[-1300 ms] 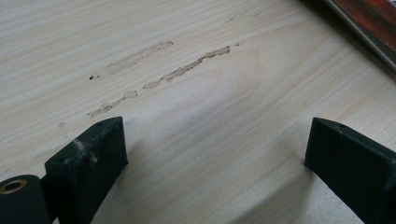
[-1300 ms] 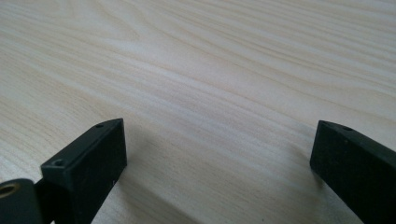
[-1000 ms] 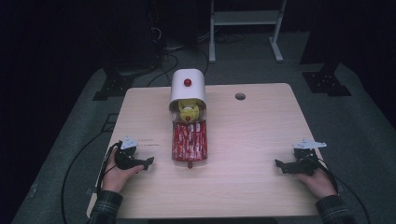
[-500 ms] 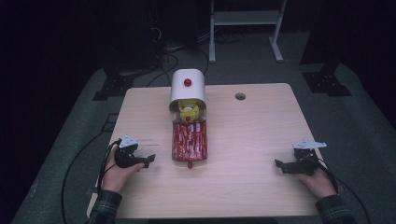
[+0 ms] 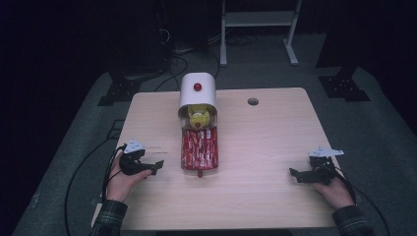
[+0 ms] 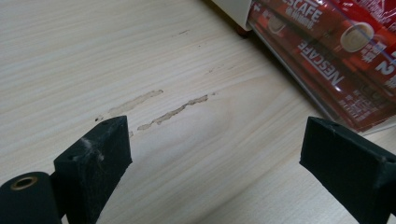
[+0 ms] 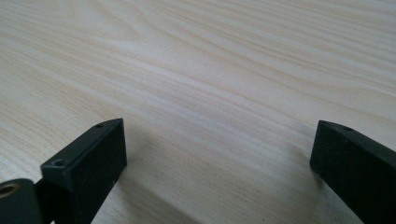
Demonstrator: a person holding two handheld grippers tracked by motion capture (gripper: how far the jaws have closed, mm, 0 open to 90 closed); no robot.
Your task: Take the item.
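A white dispenser [image 5: 197,91] with a red knob stands at the table's back middle, a yellow item [image 5: 198,118] in its mouth. In front of it lies a clear tray of red Nescafe sachets [image 5: 199,149], also at the upper right of the left gripper view [image 6: 336,51]. My left gripper [image 5: 156,166] rests on the table just left of the tray, open, its jaws wide apart over bare wood [image 6: 212,149]. My right gripper [image 5: 295,174] lies near the table's right front, open, nothing between its jaws [image 7: 219,154].
The wooden table [image 5: 255,142] has a round cable hole [image 5: 253,101] at the back right. A scratch mark [image 6: 159,109] crosses the wood by the left gripper. Cables trail off both grippers. A white frame [image 5: 258,22] stands on the floor behind.
The left gripper has edged slightly right toward the tray. The right gripper has not moved.
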